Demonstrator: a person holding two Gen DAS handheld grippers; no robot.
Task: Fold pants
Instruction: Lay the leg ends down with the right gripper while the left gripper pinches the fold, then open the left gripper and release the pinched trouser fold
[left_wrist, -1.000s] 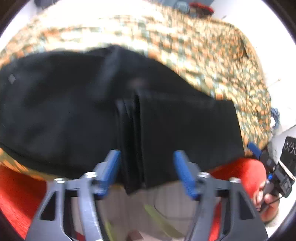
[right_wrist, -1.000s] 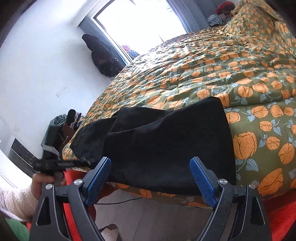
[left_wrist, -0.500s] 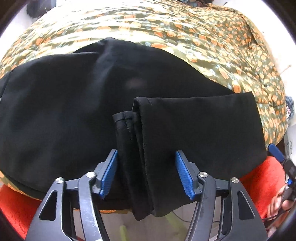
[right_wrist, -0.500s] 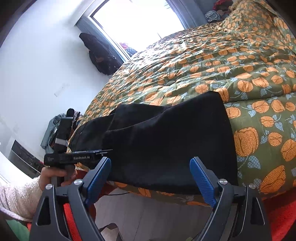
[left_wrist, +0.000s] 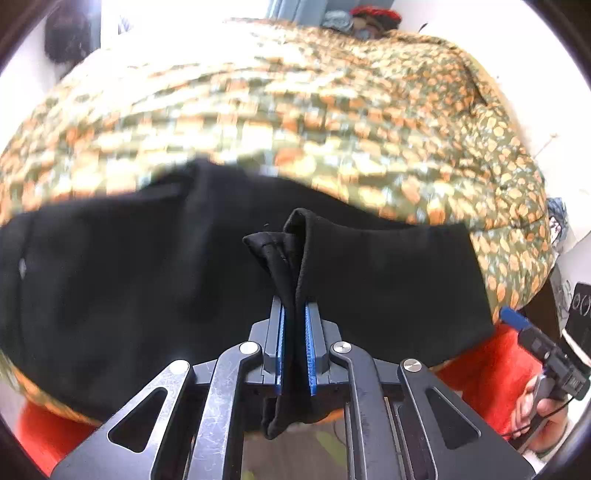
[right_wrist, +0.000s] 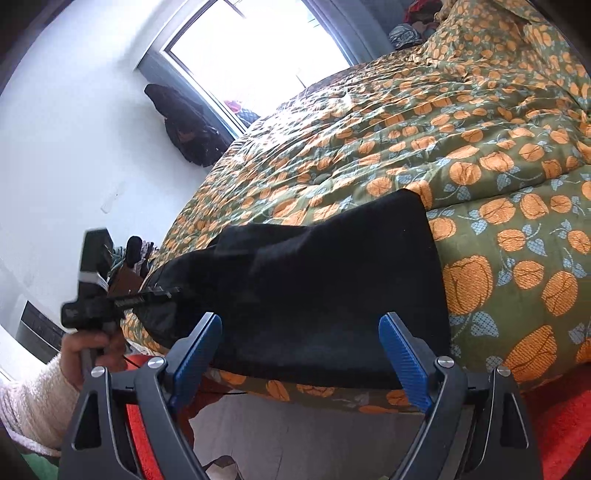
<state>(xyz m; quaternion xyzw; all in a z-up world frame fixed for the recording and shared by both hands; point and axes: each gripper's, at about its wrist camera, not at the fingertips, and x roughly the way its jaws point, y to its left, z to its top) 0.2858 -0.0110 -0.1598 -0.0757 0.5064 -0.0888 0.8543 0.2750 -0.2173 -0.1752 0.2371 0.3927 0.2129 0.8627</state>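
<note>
Black pants (left_wrist: 147, 277) lie across the near edge of a bed, folded over on themselves. My left gripper (left_wrist: 294, 332) is shut on the bunched leg hems (left_wrist: 291, 240), which stand up in a ridge between the blue pads and hang out below them. In the right wrist view the pants (right_wrist: 314, 288) hang over the bed's edge. My right gripper (right_wrist: 300, 321) stands open just in front of their near edge, nothing pressed between its fingers. The left gripper (right_wrist: 110, 299) shows there too, at the pants' left end, held by a hand (right_wrist: 88, 343).
The bed carries a green bedspread with orange pumpkins (right_wrist: 480, 147). A red rug (right_wrist: 554, 424) lies on the floor below the bed's edge. A bright window (right_wrist: 258, 48) and dark clothing on the wall (right_wrist: 184, 125) are beyond the bed's left side.
The left jaws have closed from wide open onto the leg hems, and the gripper has lifted a little, raising the fabric into a ridge. The right gripper has stayed open and still.
</note>
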